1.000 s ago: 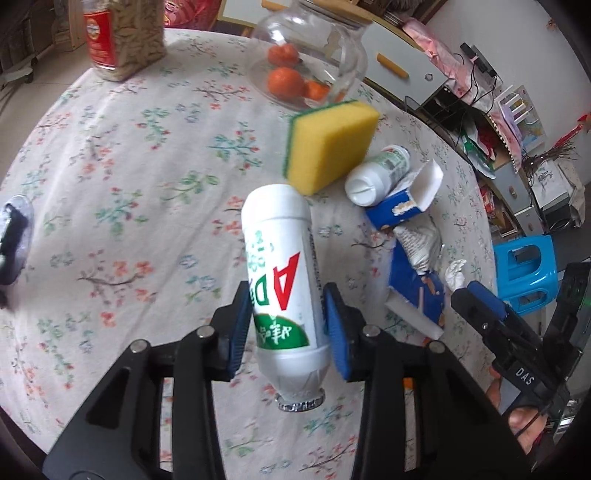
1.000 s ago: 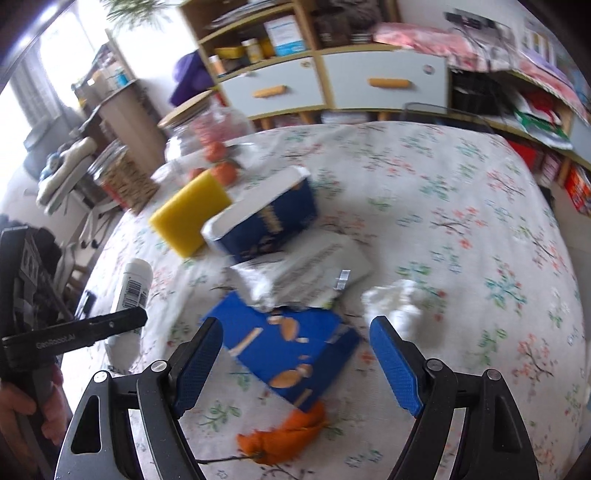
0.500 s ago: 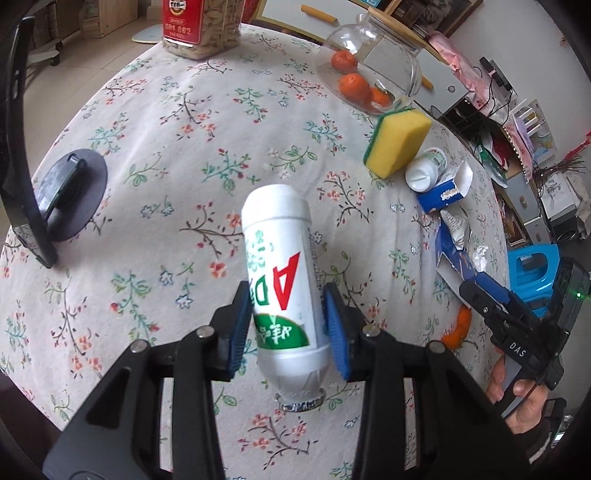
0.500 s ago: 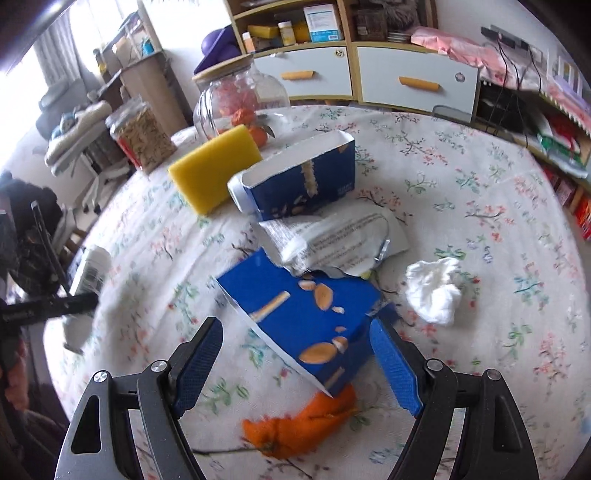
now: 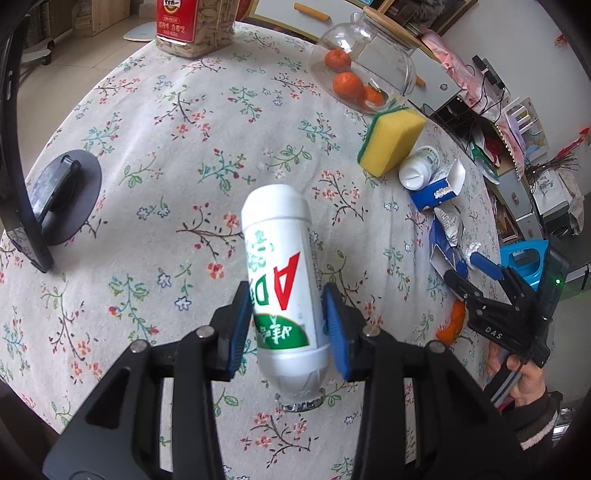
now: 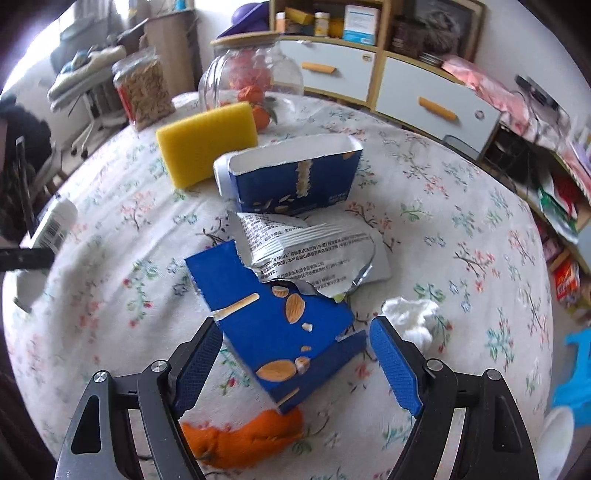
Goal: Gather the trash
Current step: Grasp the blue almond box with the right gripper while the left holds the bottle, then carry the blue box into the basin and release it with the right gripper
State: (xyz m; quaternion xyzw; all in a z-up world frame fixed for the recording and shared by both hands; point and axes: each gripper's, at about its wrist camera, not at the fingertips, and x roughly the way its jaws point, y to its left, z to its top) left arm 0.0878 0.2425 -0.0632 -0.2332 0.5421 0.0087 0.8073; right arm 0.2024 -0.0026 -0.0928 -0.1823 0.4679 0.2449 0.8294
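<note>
Two claws engaged: left claw (image 5: pixel 287 325) clamps white bottle (image 5: pixel 282 273); right claw (image 6: pixel 295 354) gapes wide over torn blue box (image 6: pixel 280 332). Lower squarely, avoiding orange peel (image 6: pixel 243 435) at 6 o'clock.

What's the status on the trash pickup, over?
Left claw shut on white bottle, off the table. Right claw open, straddling torn blue box. Orange peel and crumpled tissue close by.

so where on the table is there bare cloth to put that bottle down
Bare cloth runs from the seed jar down past the black disc stand, under the bottle. It is crowded from the sponge along the torn blue boxes to the orange peel.
</note>
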